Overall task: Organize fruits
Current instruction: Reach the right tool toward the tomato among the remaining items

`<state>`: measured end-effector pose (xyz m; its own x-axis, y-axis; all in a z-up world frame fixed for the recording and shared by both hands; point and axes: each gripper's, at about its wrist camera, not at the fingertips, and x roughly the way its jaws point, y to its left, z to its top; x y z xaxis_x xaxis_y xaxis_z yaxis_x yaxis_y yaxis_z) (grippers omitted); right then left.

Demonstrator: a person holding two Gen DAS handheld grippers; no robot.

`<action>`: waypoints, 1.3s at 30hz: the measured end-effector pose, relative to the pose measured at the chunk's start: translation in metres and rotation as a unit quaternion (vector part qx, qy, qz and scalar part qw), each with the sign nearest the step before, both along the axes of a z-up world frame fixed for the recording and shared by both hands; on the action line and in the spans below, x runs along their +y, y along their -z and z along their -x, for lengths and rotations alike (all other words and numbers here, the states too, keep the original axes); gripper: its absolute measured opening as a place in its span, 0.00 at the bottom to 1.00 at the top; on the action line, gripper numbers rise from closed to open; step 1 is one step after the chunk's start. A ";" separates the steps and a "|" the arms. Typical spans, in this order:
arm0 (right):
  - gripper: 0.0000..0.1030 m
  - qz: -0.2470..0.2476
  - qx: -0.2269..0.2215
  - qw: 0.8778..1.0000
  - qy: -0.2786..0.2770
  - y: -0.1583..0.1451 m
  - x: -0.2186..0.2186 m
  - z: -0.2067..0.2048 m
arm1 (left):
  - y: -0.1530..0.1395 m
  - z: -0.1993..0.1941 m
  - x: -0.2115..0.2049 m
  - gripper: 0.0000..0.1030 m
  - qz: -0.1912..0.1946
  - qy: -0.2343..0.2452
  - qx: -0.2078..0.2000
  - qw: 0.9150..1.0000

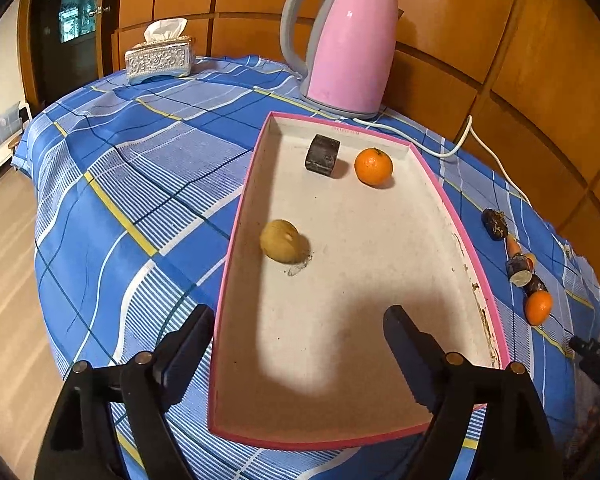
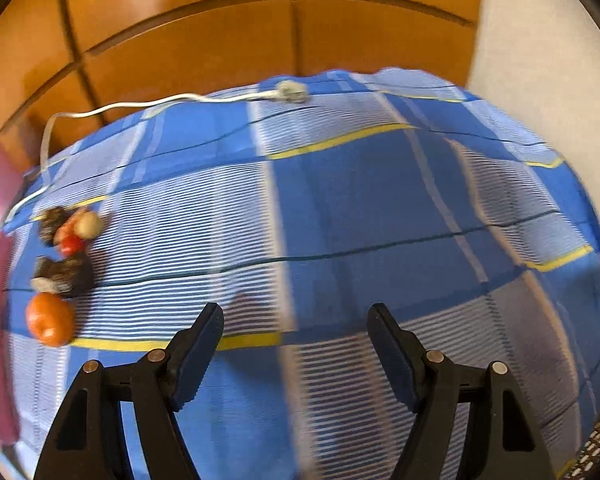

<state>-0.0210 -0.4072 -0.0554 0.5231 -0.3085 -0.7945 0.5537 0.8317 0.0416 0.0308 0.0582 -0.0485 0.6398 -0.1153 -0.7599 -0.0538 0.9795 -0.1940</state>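
Left gripper [image 1: 298,334] straddles tray rim [image 1: 236,216]; kettle [image 1: 346,44] behind.

Motion blur smears the fruit cluster [image 2: 62,252] (kinds unclear), and the pink tray [image 2: 0,340] is cropped left.

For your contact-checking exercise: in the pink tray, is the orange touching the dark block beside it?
Apart. The left wrist view shows a strip of bare tray floor between the orange and the dark block.
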 end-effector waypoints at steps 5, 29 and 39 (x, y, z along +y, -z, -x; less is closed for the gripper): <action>0.71 -0.045 -0.012 0.997 -0.055 -0.005 0.022 -0.014 | 0.003 -0.001 0.001 0.84 0.004 0.000 0.007 1.000; 0.47 -0.058 -0.033 0.976 -0.205 -0.035 0.089 -0.078 | 0.006 0.001 0.006 0.86 0.006 -0.007 0.010 1.000; 0.46 -0.075 -0.024 0.979 -0.189 -0.032 0.081 -0.117 | 0.010 -0.002 0.008 0.86 0.004 -0.009 0.018 1.000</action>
